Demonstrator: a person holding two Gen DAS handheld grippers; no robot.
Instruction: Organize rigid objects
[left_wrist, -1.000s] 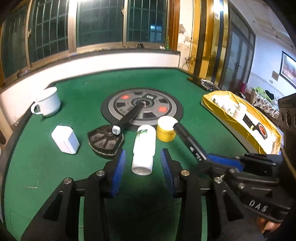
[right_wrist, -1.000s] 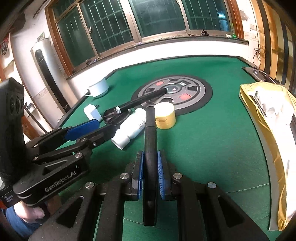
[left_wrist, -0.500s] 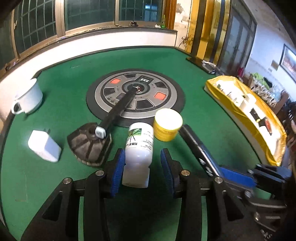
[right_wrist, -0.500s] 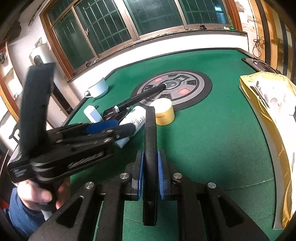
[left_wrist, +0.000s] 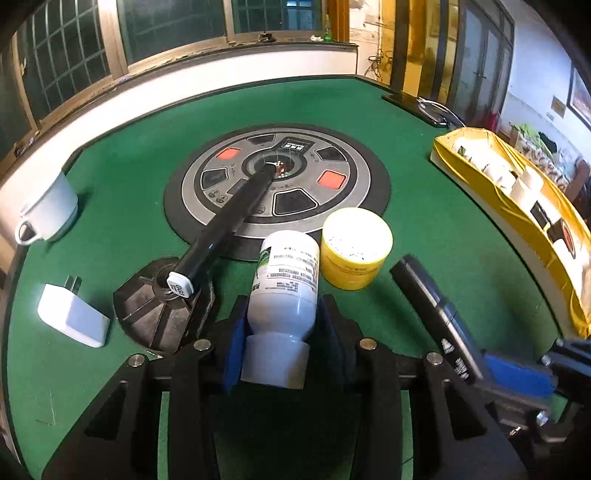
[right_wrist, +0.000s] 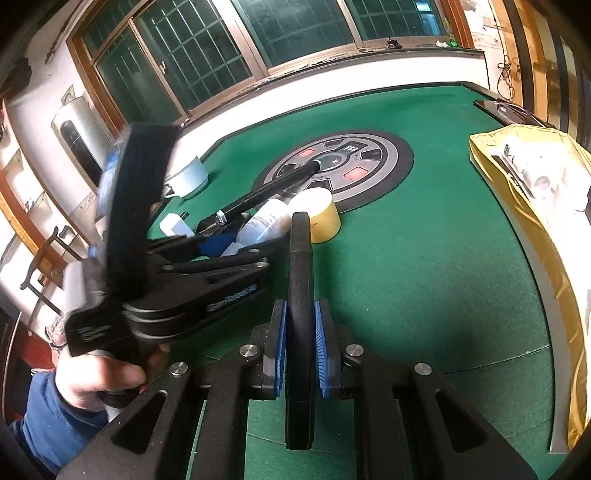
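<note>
A white bottle (left_wrist: 284, 280) with a green label lies on the green table, cap towards me. My left gripper (left_wrist: 282, 314) straddles its cap end. The jaws are closing, and both blue pads (left_wrist: 234, 343) touch the bottle's sides. The right wrist view shows the same left gripper (right_wrist: 218, 243) low over the bottle (right_wrist: 262, 221), with a hand in a blue sleeve holding it. My right gripper (right_wrist: 301, 314) is shut on a black marker (right_wrist: 300, 266) that sticks out forward, and it hovers right of the bottle (left_wrist: 517, 376).
A yellow jar (left_wrist: 354, 251) stands against the bottle's right side. A black brush with a long handle (left_wrist: 162, 310), a white charger (left_wrist: 70, 317) and a white cup (left_wrist: 48, 210) lie to the left. A yellow-lined tray (left_wrist: 517, 206) holding several items runs along the right edge.
My left gripper has moved forward and down over the white bottle, and its jaws have narrowed onto it. The right gripper has kept still with the marker.
</note>
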